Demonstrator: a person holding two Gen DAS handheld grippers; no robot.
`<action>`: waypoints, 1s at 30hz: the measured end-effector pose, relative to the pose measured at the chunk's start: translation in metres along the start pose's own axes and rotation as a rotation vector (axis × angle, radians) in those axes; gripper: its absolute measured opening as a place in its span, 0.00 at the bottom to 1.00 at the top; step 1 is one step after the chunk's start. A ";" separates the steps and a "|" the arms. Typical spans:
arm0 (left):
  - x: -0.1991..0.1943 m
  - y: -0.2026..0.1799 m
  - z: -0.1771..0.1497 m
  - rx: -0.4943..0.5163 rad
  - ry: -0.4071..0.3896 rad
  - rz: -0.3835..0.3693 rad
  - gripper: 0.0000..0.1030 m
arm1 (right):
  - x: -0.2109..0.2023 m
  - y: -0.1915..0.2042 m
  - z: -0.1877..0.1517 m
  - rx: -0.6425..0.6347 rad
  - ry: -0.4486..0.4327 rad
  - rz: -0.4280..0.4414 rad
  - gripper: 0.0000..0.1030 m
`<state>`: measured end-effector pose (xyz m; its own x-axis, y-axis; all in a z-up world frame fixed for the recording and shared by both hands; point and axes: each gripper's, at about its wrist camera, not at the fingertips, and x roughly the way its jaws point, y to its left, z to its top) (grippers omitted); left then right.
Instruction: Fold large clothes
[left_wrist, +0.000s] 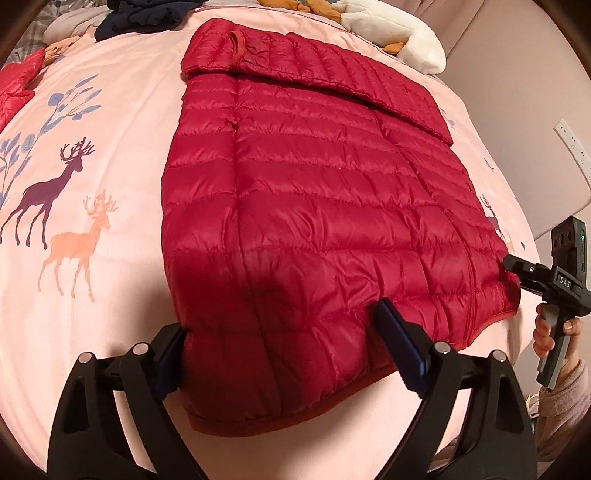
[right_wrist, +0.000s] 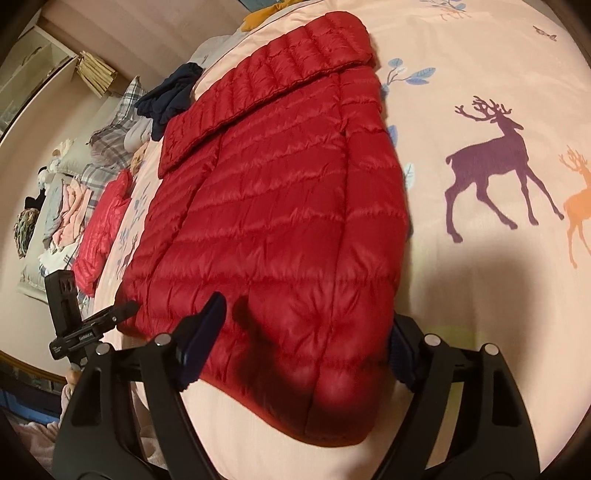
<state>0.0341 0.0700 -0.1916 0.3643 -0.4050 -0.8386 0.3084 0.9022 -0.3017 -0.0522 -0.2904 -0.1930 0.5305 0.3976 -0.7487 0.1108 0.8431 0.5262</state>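
Observation:
A red quilted down jacket (left_wrist: 306, 206) lies flat on the pink bed, sleeves folded in, collar at the far end; it also shows in the right wrist view (right_wrist: 280, 214). My left gripper (left_wrist: 280, 343) is open, its jaws straddling the jacket's near-left hem corner, the right finger resting on top of the fabric. My right gripper (right_wrist: 306, 339) is open, its jaws straddling the near-right hem corner. The right gripper also shows in the left wrist view (left_wrist: 517, 269) at the hem's right corner. The left gripper also shows in the right wrist view (right_wrist: 125, 310) at the hem's left corner.
The pink bedsheet (left_wrist: 92, 295) carries printed deer. A dark navy garment (left_wrist: 140, 18) and a white plush item (left_wrist: 399, 33) lie at the far end. A second red jacket (right_wrist: 103, 229) and a stack of clothes (right_wrist: 66, 206) lie at the left side. A wall (left_wrist: 517, 92) stands right.

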 end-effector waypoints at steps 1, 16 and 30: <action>0.000 0.001 0.000 -0.002 0.000 -0.002 0.87 | 0.001 0.000 0.000 0.002 -0.001 0.000 0.79; 0.011 -0.013 0.019 -0.005 -0.020 -0.041 0.74 | 0.015 0.011 0.007 -0.003 -0.018 0.009 0.79; 0.001 -0.022 0.017 0.032 -0.057 -0.051 0.38 | 0.011 0.009 0.003 -0.012 -0.025 -0.012 0.60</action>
<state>0.0425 0.0475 -0.1787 0.3961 -0.4589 -0.7953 0.3550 0.8753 -0.3282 -0.0428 -0.2798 -0.1954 0.5498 0.3784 -0.7446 0.1076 0.8520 0.5124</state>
